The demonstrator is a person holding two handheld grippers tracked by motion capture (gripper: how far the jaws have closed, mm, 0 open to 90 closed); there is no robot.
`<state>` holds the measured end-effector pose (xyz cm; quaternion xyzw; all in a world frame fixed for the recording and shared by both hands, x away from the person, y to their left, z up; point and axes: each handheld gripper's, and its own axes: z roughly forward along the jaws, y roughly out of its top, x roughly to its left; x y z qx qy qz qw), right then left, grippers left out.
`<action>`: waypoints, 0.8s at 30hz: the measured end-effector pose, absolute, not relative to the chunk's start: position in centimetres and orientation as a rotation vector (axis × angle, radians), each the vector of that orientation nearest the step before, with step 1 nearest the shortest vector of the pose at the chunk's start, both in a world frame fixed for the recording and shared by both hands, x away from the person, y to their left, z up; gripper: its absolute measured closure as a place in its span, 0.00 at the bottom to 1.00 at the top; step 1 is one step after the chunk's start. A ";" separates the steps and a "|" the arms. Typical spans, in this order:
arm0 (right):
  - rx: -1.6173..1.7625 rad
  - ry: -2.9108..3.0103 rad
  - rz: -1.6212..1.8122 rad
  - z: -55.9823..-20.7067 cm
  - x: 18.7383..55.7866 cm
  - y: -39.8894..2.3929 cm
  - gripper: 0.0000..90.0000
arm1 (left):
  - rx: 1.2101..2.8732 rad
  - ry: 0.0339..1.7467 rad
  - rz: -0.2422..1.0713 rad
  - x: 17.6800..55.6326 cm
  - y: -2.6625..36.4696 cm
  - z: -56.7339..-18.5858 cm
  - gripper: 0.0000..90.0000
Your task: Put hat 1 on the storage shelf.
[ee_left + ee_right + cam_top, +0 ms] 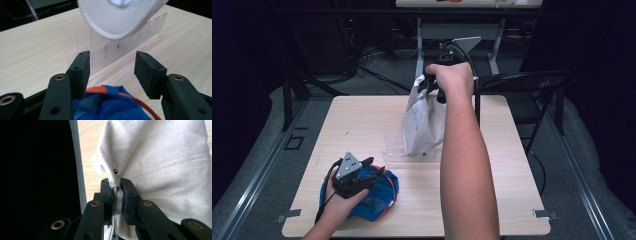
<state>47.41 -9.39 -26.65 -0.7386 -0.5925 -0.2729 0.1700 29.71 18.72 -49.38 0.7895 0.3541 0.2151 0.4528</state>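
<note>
Right gripper (115,185) clamps the white cap (160,157) at 12 o'clock; left gripper (111,63) gapes wide over the blue cap (110,105).

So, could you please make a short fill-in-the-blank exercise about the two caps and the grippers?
1. The right gripper is shut on the ___ cap.
2. The jaws of the left gripper stand ___.
3. The blue cap lies on the ___.
4. The rack on the table is made of clear ___.

Missing words: white; open; table; plastic
</note>
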 end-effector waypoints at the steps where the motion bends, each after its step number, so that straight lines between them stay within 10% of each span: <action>1: -2.105 -1.675 -0.788 -26.8 47.5 -9.4 0.90 | 1.966 0.869 0.527 29.9 18.4 -49.3 0.52; 24: -2.159 -1.637 -0.788 -28.0 48.0 -8.7 0.90 | 2.053 0.833 0.602 32.7 11.7 -49.4 0.47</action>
